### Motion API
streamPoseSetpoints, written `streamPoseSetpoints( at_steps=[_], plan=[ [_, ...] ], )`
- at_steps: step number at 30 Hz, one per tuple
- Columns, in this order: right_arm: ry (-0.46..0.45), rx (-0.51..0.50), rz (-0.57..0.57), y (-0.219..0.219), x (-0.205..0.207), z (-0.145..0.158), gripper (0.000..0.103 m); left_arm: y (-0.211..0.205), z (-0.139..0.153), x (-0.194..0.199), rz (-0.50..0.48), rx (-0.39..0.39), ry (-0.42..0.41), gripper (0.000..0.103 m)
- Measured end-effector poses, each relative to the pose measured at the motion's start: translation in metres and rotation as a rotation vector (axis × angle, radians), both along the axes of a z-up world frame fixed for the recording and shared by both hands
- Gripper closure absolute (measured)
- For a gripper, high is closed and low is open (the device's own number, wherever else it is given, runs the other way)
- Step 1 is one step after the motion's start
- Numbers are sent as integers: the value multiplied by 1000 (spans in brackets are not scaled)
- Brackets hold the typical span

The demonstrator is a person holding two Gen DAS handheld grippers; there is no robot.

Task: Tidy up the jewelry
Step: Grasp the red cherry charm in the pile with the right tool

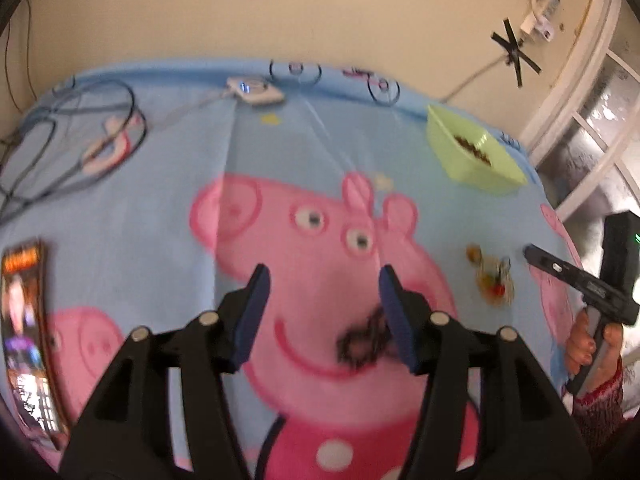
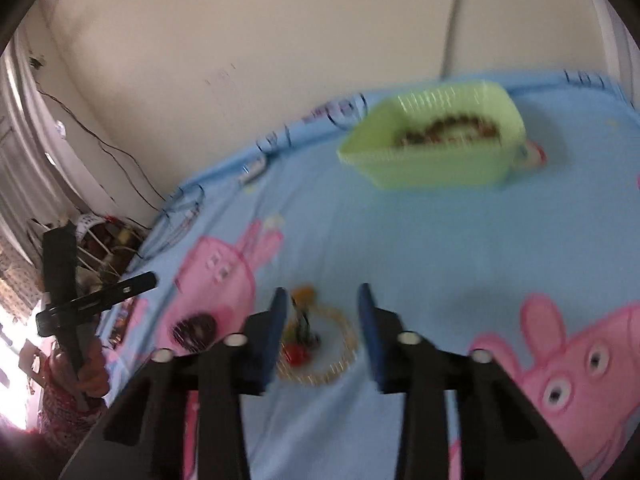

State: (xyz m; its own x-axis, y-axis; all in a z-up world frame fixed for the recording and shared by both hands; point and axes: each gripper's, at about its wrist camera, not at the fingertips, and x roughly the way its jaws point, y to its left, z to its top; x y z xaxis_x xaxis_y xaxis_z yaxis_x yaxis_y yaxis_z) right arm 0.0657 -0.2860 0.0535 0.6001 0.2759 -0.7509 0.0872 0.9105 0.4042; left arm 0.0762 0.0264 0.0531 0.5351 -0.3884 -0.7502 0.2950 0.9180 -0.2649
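My right gripper hangs open over the gold necklace; I should straddle its chain before closing. My left gripper, open and empty, hovers by the dark bracelet.

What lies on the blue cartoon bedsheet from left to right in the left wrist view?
Glossy printed booklet → tangled dark cables → small white device → dark beaded bracelet → gold-and-coloured jewelry pile, with the light green plastic basket beyond it.

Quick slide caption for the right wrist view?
Open right hand-held gripper hovers over a gold necklace on the blue sheet, green basket behind.
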Motion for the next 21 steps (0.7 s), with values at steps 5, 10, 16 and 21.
streamPoseSetpoints(
  at_steps=[5,10,16,21],
  plan=[
    [95,-28,13,24,3,-24,103,-19,-31,-12,-65,-11,51,58],
    [16,44,96,50,-1,-1,103,-40,-19,-18,-123,-36,-10,58],
    [-28,40,-14,16,-18,18,103,-7,4,-30,-68,-96,-65,57],
    [1,53,16,26,-8,6,99,-18,1,-56,-140,-79,-55,50]
  ],
)
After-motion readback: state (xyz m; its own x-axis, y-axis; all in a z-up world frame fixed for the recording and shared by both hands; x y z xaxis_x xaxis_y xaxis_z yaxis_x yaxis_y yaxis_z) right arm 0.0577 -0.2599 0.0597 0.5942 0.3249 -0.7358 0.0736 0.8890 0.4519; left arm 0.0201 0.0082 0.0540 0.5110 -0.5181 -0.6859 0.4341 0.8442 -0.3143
